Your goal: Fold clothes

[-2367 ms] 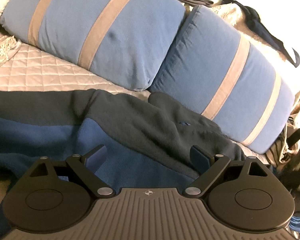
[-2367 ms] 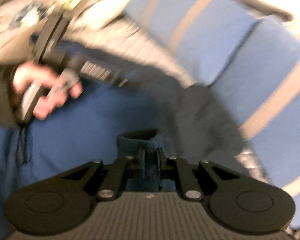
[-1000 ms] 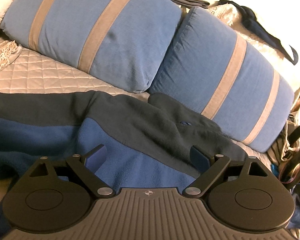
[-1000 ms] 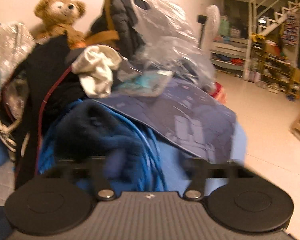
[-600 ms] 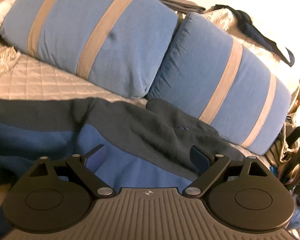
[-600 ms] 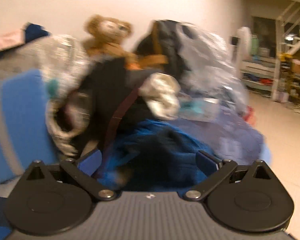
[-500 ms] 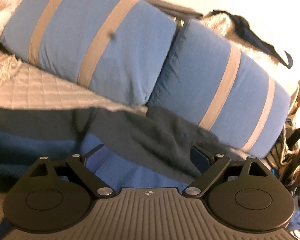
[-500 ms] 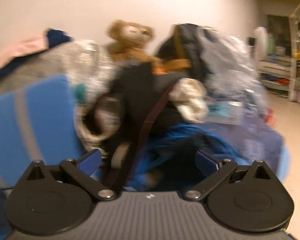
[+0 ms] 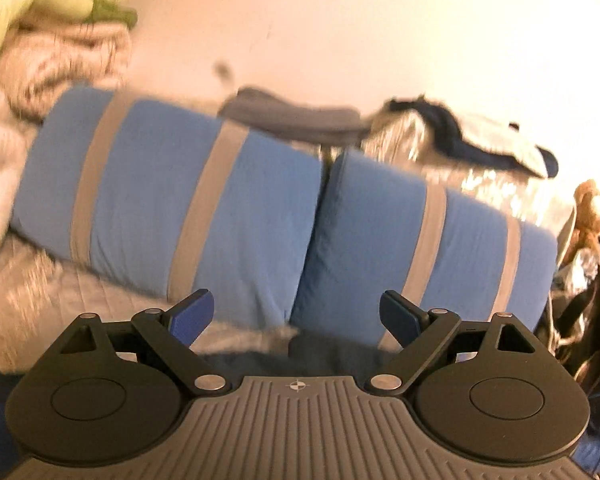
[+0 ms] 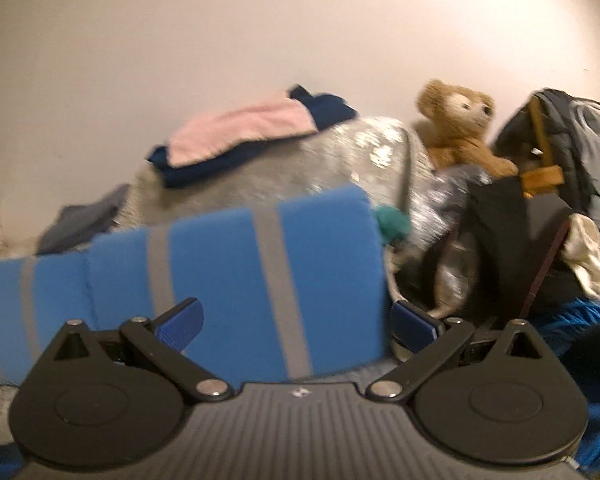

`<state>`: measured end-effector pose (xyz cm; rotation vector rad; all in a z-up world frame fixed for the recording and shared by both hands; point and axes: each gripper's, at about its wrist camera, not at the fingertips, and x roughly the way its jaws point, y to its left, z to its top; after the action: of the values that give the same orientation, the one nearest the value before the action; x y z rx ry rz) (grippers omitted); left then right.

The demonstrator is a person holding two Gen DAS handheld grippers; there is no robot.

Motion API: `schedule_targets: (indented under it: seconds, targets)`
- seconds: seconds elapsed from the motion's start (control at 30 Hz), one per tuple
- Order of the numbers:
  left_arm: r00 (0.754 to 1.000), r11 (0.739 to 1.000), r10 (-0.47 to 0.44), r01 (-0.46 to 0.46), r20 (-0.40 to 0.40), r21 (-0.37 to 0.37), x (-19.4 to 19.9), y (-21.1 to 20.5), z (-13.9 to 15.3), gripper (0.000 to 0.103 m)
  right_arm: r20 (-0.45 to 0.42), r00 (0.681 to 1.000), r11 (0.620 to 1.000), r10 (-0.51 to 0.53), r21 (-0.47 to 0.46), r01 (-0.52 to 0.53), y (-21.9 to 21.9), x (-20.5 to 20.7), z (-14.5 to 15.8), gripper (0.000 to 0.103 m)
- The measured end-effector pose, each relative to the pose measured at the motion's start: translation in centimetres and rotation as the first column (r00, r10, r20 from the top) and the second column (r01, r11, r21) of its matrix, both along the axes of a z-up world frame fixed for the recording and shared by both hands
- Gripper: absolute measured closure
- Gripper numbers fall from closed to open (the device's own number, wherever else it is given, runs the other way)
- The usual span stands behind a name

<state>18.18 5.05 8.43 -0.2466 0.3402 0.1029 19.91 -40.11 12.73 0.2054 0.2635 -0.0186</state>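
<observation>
Each unit has the same build. The left claw [image 9: 296, 312] and right claw [image 10: 296, 320] carry blue ribbed fingertips [image 9: 191, 314] on matte black linkage arms. The arms pivot on silver screws [image 9: 209, 381] and join two round black discs [image 9: 88, 402]. Between the discs sits a grey ribbed housing [image 9: 296, 432] bearing a small crosshair mark [image 9: 298, 385].

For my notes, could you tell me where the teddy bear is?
In the right wrist view the teddy bear sits upper right against the wall, between the silvery bundle and the dark bag.
</observation>
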Motion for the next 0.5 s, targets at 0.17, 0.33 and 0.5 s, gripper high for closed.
schedule_targets:
  seconds: [0.17, 0.33, 0.5]
  targets:
    - [0.999, 1.000, 0.011, -0.011, 0.046, 0.001, 0.0, 1.0, 3.4, 0.011, 0.054, 0.997, 0.998, 0.055, -0.015, -0.055, 2.9, 0.5, 4.4, 0.000]
    - [0.995, 1.000, 0.030, -0.030, 0.093, 0.000, 0.4, 2.4, 6.7, 0.011, 0.090, 0.992, 0.995, 0.094, -0.042, -0.090, 5.0, 1.0, 8.5, 0.000]
    - [0.991, 0.998, 0.061, -0.063, 0.120, 0.014, 0.7, 3.7, 10.0, 0.011, 0.118, 0.984, 0.990, 0.132, -0.073, -0.124, 7.0, 1.6, 12.4, 0.000]
